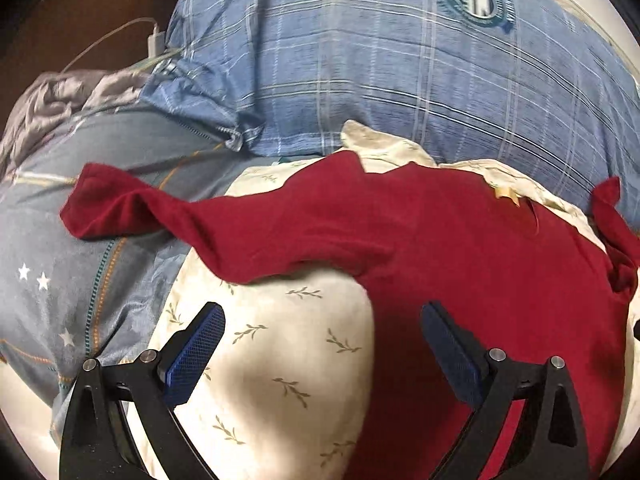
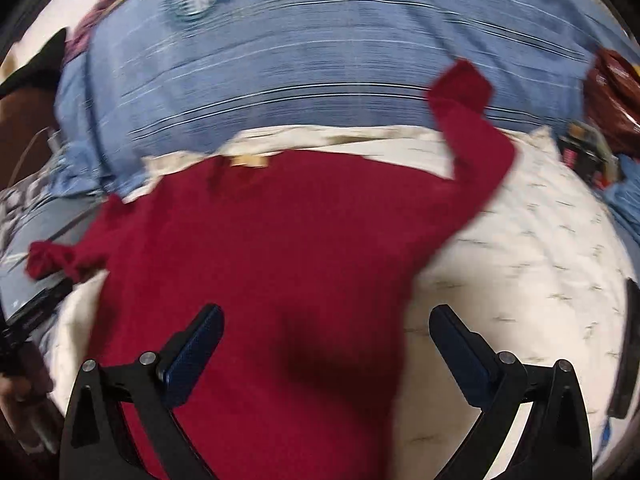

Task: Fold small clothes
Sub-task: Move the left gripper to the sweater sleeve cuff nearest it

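A small dark red long-sleeved top (image 1: 460, 248) lies spread flat on a cream leaf-print pillow (image 1: 280, 360). Its left sleeve (image 1: 120, 208) stretches out to the left over blue bedding. In the right wrist view the same top (image 2: 272, 248) fills the middle, with its right sleeve (image 2: 472, 128) bent upward. My left gripper (image 1: 322, 354) is open and empty above the top's left hem edge. My right gripper (image 2: 326, 354) is open and empty above the top's lower right body. That view is blurred.
A big blue plaid pillow (image 1: 400, 72) lies behind the top. Blue star-print bedding (image 1: 60, 280) is at the left, with a white charger and cable (image 1: 154, 40) beyond. Dark red items (image 2: 612, 88) sit at the far right. The other gripper (image 2: 32, 312) shows at the left edge.
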`<state>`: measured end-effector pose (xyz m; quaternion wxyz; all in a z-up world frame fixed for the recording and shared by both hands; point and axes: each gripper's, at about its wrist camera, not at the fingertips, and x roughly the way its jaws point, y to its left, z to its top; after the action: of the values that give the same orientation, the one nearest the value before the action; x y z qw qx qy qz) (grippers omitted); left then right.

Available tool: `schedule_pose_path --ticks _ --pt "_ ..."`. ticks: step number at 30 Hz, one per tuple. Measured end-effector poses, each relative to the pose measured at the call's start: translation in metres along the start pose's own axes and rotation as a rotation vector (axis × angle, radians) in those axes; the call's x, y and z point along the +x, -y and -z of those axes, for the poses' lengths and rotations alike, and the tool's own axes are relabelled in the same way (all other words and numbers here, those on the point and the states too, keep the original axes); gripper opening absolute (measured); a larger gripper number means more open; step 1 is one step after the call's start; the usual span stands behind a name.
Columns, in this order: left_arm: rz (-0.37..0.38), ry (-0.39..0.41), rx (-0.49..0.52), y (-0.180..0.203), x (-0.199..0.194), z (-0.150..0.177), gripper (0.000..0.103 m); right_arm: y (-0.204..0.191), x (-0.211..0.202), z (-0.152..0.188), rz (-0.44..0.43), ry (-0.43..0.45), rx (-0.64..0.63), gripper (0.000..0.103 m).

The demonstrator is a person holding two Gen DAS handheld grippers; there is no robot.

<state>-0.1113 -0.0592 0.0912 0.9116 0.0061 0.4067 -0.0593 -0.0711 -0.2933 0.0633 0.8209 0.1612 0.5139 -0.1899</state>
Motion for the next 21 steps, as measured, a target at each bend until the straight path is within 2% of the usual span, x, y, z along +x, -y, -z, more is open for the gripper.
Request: schedule_pose_path --ticks 6,17,21 --pt "0.022 -0.004 -0.007 0.006 -0.012 0.003 0.098 -0.044 0.018 0.003 -0.111 -0.063 -0.039 0.103" --pt "0.033 -0.044 0.012 0.019 -0.003 -0.004 0.098 -0.079 0.009 -0.008 -0.106 0.033 -0.110 0.103" --pt "0.030 -0.049 0.015 0.024 -0.002 -0.004 0.098 -0.080 0.000 -0.010 -0.102 0.106 -0.113 0.103"
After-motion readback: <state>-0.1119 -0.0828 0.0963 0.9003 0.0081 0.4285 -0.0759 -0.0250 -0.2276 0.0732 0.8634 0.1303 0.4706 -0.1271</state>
